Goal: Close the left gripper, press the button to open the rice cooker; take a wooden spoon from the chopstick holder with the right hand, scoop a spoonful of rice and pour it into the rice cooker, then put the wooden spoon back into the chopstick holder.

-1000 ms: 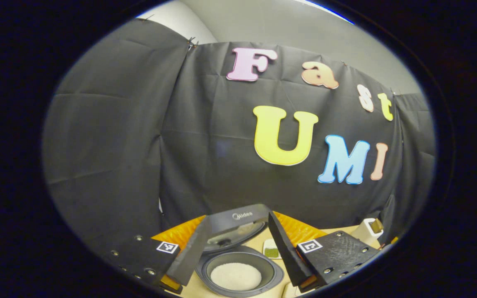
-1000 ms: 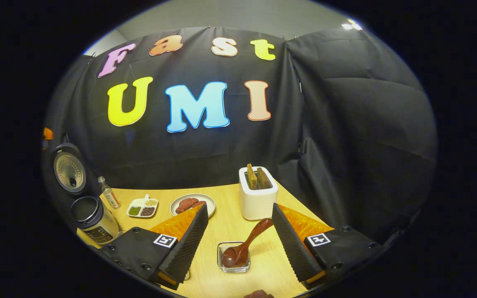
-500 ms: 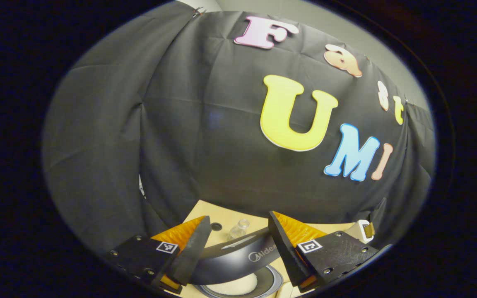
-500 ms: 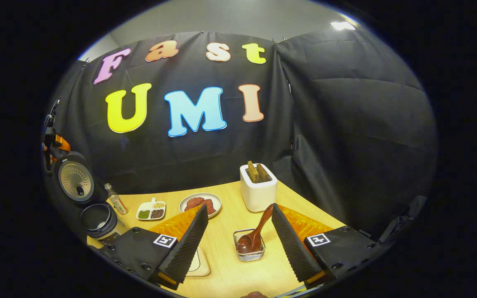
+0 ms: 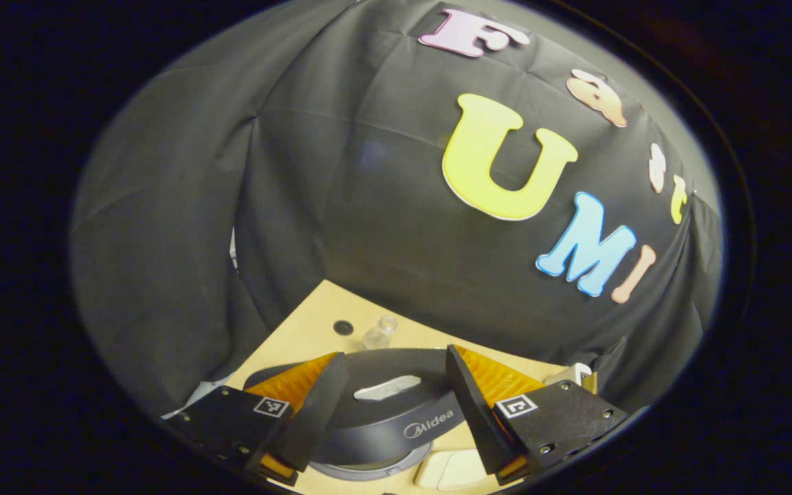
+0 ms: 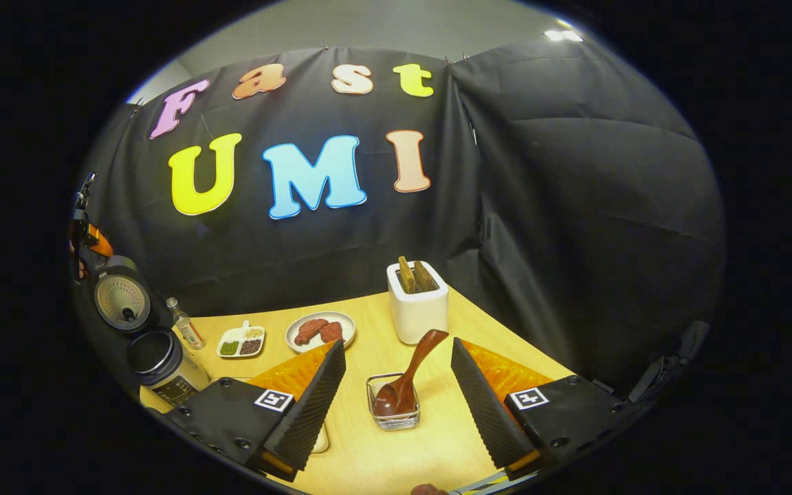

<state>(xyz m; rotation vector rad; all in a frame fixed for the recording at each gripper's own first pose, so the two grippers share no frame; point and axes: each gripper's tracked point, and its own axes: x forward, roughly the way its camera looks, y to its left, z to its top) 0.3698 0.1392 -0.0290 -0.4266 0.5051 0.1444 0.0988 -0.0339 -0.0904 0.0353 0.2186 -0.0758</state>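
Rice cooker [image 5: 382, 419] lid, lettered "Midea", sits between left gripper [image 5: 396, 405] jaws.

Wooden spoon [image 6: 406, 375] stands in the chopstick holder [image 6: 394, 405], before the toaster [image 6: 417, 309].

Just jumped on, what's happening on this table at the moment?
A person is working the rice job with two handheld grippers. The right gripper hangs with jaws open over the wire chopstick holder, where the wooden spoon sits bowl-down, handle leaning toward the white toaster. In the right gripper view the rice cooker stands open, its lid tipped up, with the left gripper above that lid, jaws open and gripping nothing. A divided dish and a plate sit between.
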